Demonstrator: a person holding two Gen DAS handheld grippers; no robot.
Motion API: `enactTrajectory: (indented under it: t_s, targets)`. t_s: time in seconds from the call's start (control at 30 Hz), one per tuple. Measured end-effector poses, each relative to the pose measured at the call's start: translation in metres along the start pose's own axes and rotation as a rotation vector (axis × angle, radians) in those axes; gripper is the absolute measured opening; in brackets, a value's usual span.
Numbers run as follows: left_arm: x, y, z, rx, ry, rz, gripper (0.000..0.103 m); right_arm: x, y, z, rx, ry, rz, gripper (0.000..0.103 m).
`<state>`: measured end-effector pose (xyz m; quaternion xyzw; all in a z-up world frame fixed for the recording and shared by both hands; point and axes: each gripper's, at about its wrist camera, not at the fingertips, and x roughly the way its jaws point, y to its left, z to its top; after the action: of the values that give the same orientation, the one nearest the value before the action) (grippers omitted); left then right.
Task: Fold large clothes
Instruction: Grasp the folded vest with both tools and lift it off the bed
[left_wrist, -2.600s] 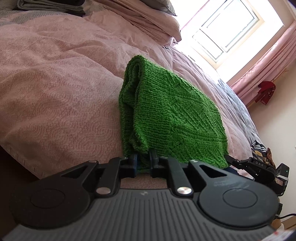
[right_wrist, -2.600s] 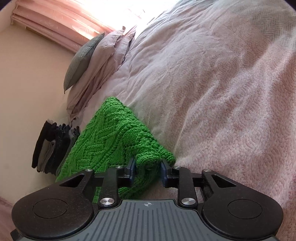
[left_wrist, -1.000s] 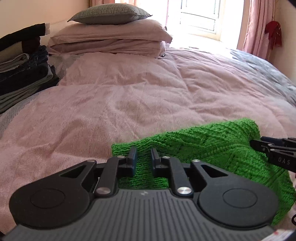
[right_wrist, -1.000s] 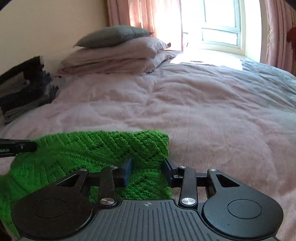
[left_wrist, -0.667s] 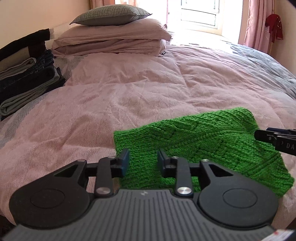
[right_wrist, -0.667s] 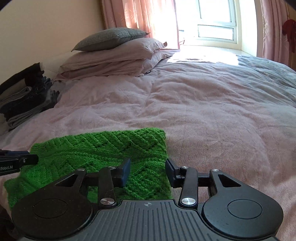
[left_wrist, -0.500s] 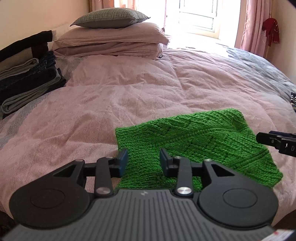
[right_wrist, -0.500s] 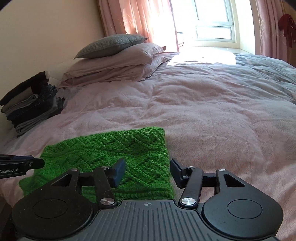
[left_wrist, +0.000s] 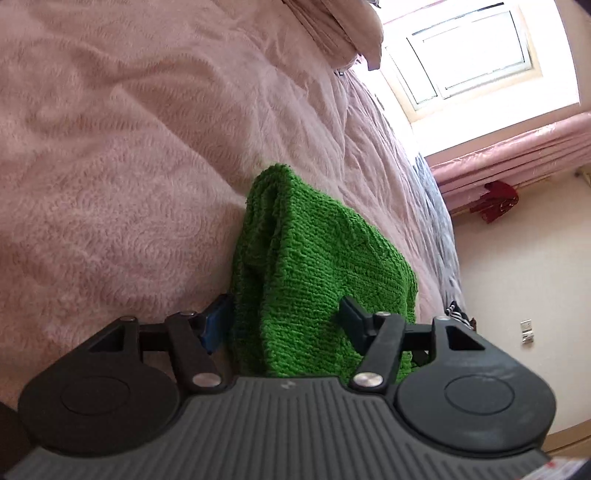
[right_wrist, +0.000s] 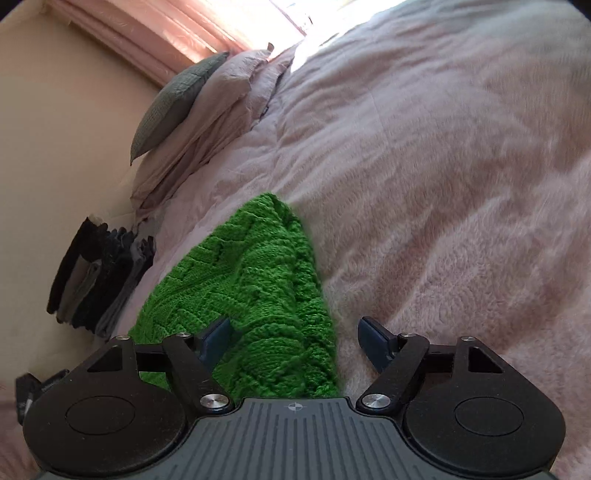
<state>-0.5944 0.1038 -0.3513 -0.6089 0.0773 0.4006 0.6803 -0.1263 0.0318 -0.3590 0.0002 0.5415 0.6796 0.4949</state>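
While fingers part: left gripper (left_wrist: 282, 319) opening, right gripper (right_wrist: 293, 338) wide
Green sweater (right_wrist: 255, 295): folded on pink bed (right_wrist: 443, 184), between both, unpinched
Risk: knit snags on withdrawing fingers (left_wrist: 216, 321), fold unravels

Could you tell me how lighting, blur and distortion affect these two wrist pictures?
Left wrist view: window blown out white, green sweater sharp, fisheye bends and tilts the room. Right wrist view: glare at the curtain top, pink duvet smeared by motion blur at right.
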Motion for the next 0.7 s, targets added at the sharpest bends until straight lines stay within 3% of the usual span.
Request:
enactTrajectory:
  t_s: [0.17, 0.23, 0.3, 0.33, 0.4, 0.47, 0.6, 0.7]
  targets:
    - [0.025, 0.001, 0.007, 0.013, 0.026, -0.045, 0.057, 0.035, -0.014, 0.029, -0.017, 0.133, 0.198, 0.070]
    - [0.037, -0.008, 0.007, 0.065, 0.036, -0.028, 0.056, 0.050, -0.015, 0.037, -0.039, 0.191, 0.233, 0.058]
    - [0.040, -0.014, 0.005, 0.103, 0.022, -0.009, 0.047, 0.055, -0.025, 0.042, 0.010, 0.218, 0.283, 0.038]
    - [0.039, -0.014, 0.003, 0.096, 0.012, -0.007, 0.045, 0.055, -0.029, 0.043, 0.039, 0.222, 0.296, 0.035]
    - [0.030, -0.019, -0.004, 0.082, -0.021, 0.003, 0.034, 0.050, -0.028, 0.045, 0.080, 0.228, 0.278, 0.029]
    - [0.021, -0.035, -0.009, 0.080, -0.039, 0.060, 0.030, 0.042, -0.011, 0.051, 0.076, 0.238, 0.212, 0.026]
    - [-0.006, -0.072, -0.007, 0.058, -0.046, 0.133, 0.028, 0.023, 0.047, 0.082, 0.045, 0.289, 0.118, 0.024]
    - [-0.047, -0.099, -0.003, -0.004, -0.101, 0.139, 0.028, 0.013, 0.100, 0.110, -0.003, 0.344, 0.118, 0.024]
